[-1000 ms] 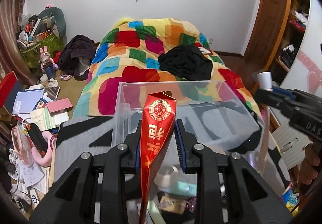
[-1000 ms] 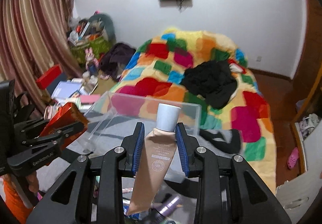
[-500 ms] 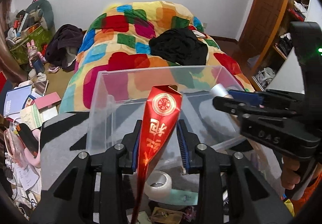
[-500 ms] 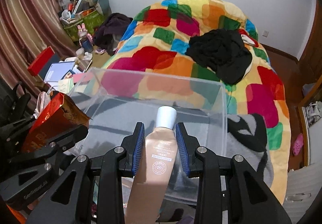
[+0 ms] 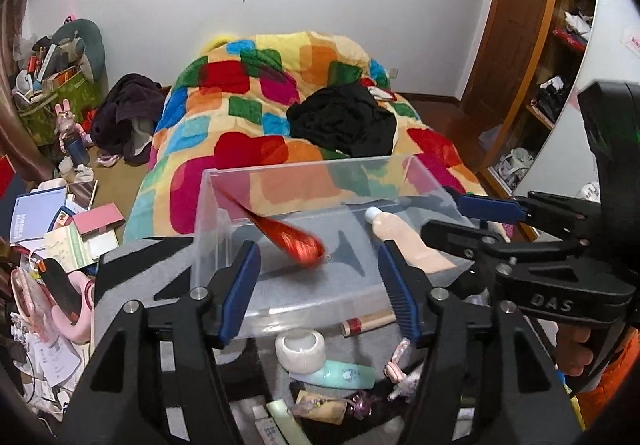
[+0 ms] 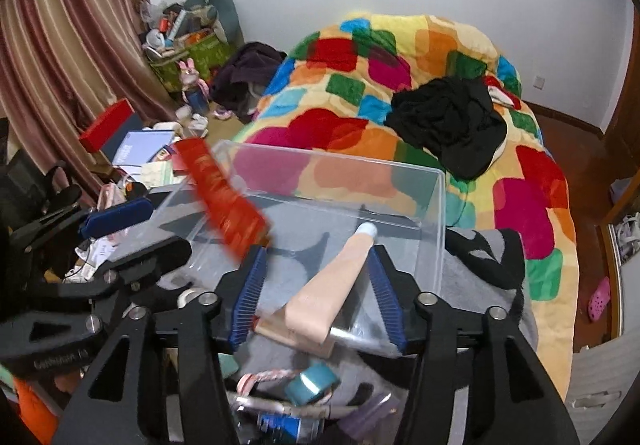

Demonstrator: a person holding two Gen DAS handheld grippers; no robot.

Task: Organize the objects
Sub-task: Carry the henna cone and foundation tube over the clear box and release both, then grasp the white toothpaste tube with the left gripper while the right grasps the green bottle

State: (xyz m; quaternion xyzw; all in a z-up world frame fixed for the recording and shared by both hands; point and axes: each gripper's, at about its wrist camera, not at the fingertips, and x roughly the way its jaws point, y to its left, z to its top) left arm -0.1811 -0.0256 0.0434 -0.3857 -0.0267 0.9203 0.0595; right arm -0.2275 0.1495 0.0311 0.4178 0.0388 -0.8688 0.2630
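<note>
Glossy red packet (image 5: 286, 237), beige tube (image 5: 404, 241), clear box (image 5: 304, 173)

White walls, a bed (image 5: 280, 117) under a patchwork quilt, striped curtains (image 6: 60, 45), a wooden door (image 5: 516, 25)

red packet (image 5: 288, 241): motion-blurred, print unreadable
beige tube (image 6: 332, 289): lower end behind clear box (image 6: 434, 229) wall
tape roll (image 5: 301, 350): partly behind gripper finger

The clear plastic bin (image 5: 304, 181) looks smooth and glossy, the red packet (image 5: 294, 239) shiny foil, the blanket (image 5: 280, 93) soft cloth.
</note>
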